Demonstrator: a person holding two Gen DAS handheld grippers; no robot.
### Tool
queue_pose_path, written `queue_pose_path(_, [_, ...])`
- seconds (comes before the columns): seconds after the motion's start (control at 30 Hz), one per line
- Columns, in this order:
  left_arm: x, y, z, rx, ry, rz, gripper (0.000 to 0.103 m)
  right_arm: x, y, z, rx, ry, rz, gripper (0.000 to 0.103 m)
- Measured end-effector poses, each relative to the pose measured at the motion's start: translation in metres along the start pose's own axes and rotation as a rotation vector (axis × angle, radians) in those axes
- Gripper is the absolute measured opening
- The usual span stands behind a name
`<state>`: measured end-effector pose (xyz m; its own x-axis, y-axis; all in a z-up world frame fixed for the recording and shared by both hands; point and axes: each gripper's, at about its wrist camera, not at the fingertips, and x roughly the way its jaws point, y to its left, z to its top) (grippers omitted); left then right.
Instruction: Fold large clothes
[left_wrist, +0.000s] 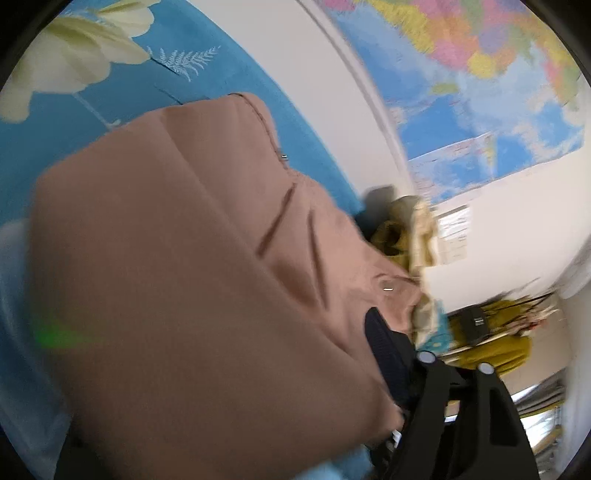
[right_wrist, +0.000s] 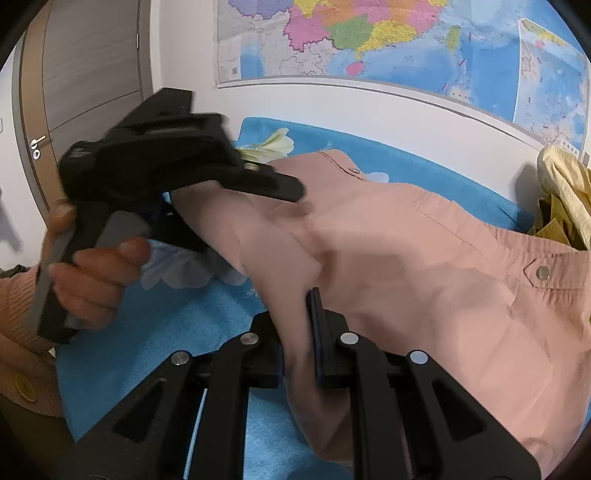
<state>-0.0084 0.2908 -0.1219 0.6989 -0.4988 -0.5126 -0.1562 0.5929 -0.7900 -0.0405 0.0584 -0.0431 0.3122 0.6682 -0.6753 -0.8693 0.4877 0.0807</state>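
Note:
A large pink garment (right_wrist: 424, 266) with snap buttons lies on a blue flowered bedspread (right_wrist: 177, 325). My right gripper (right_wrist: 299, 332) is shut on a fold of the pink cloth, which runs up between its fingers. In the right wrist view my left gripper (right_wrist: 184, 221), held in a hand, is shut on another part of the garment and lifts it off the bed. In the left wrist view the pink garment (left_wrist: 184, 266) fills the frame and hides most of the left gripper; only one finger (left_wrist: 384, 350) shows against the cloth.
A yellow-and-cream pile of clothes (right_wrist: 565, 199) sits at the bed's far right, also in the left wrist view (left_wrist: 410, 236). A wall map (right_wrist: 369, 40) hangs behind the bed. A wooden door (right_wrist: 85, 74) stands at the left.

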Motion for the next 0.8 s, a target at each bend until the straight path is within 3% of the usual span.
queue_pose_path(0.1, [0.011, -0.007, 0.0, 0.064, 0.014, 0.083, 0.053, -0.006, -0.005, -0.002, 0.05, 0.012, 0.036, 0.025])
queue_pose_path(0.17, [0.012, -0.009, -0.001, 0.097, 0.013, 0.116, 0.042, -0.019, -0.015, -0.008, 0.12, 0.011, 0.085, 0.043])
queue_pose_path(0.27, [0.012, -0.01, -0.004, 0.141, 0.017, 0.175, 0.025, -0.052, -0.041, -0.026, 0.275, -0.004, 0.19, 0.056])
queue_pose_path(0.3, [0.011, -0.01, -0.006, 0.154, 0.02, 0.189, 0.024, -0.062, -0.049, -0.033, 0.318, -0.016, 0.203, 0.057])
queue_pose_path(0.4, [0.012, -0.012, -0.007, 0.187, 0.021, 0.205, 0.023, -0.101, -0.085, -0.067, 0.521, -0.047, 0.197, 0.074])
queue_pose_path(0.5, [0.015, -0.016, -0.008, 0.222, 0.019, 0.227, 0.023, -0.132, -0.117, -0.111, 0.72, -0.055, 0.106, 0.072])
queue_pose_path(0.63, [0.015, -0.019, -0.009, 0.251, 0.021, 0.254, 0.023, -0.154, -0.141, -0.16, 0.948, -0.088, 0.104, 0.071])
queue_pose_path(0.8, [0.014, -0.019, -0.01, 0.264, 0.025, 0.255, 0.023, -0.146, -0.15, -0.169, 1.021, -0.091, 0.072, 0.068])
